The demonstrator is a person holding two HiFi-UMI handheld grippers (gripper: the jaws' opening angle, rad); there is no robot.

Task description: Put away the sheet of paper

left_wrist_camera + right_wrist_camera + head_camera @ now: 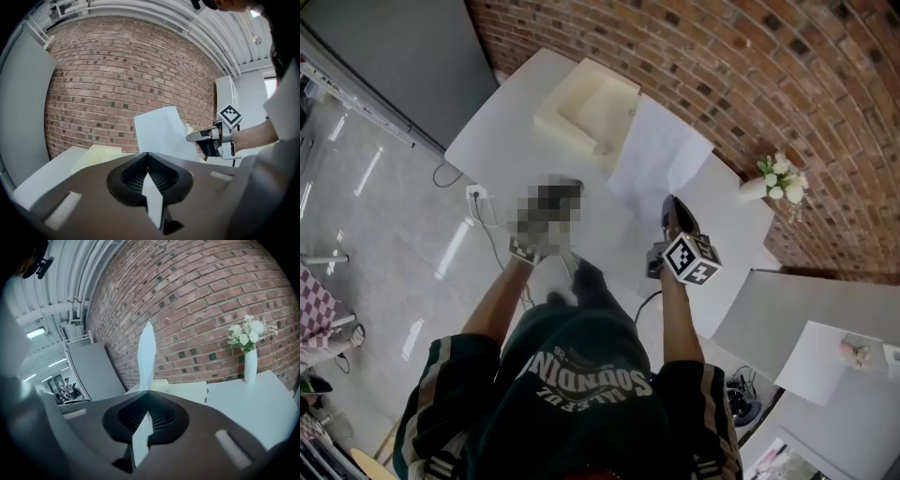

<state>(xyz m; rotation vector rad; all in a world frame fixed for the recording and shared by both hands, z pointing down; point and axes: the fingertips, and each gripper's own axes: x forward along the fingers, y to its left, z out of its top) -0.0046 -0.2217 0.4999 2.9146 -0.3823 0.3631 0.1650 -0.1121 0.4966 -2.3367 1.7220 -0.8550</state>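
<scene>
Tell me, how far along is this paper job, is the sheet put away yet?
Done: the sheet of paper is up off the white table. In hand: the left gripper and the right gripper are both shut on it, holding it upright. Left: it is not yet in the cream tray, probably where it goes, and both grippers must then let go.

Thin matt paper sheet [661, 155], rough brick wall [750, 56] & smooth table [511, 127].
</scene>
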